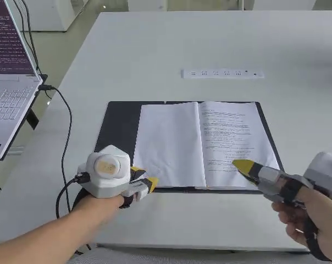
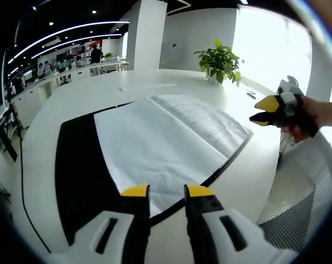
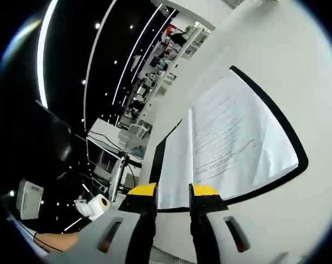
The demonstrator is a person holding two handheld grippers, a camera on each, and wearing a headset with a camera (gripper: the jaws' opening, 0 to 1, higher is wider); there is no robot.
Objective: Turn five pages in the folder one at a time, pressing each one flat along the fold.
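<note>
Folder (image 1: 119, 129): lies open and flat on the white table (image 1: 155, 49), in front of the person; the black cover shows as a wide band at the left and a thin border elsewhere.
Right page (image 1: 232, 132): printed sheet, flat, reaching close to the cover's right edge; judged the next one to turn.
Left page (image 1: 169, 143): blank sheet, slightly bowed towards the fold (image 1: 199, 143).
Handling: the sheets look thin, light and limp. A page is likely to bend under its own weight, crease if pinched hard, and slip from smooth tips. Two sheets may lift together.
Where to take hold: judged best at the free outer edge or lower outer corner of the right page, away from the fold, taking one sheet only.
Pressing: a light stroke along the fold should do; the cover looks stiff enough to back it.
Right gripper (image 1: 244, 166): tips over the lower part of the printed page, jaws a little apart and holding nothing. Whether it touches the paper cannot be told. Its own view (image 3: 173, 190) looks across the near edge of the folder.
Left gripper (image 1: 149, 183): near the folder's lower left corner, just beside the near edge. Its own view (image 2: 160, 191) shows the jaws slightly parted and holding nothing.
Surroundings: a power strip (image 1: 222, 73) beyond the folder, well apart; a laptop (image 1: 9, 82) at far left, with a cable (image 1: 67, 137) trailing from it.
</note>
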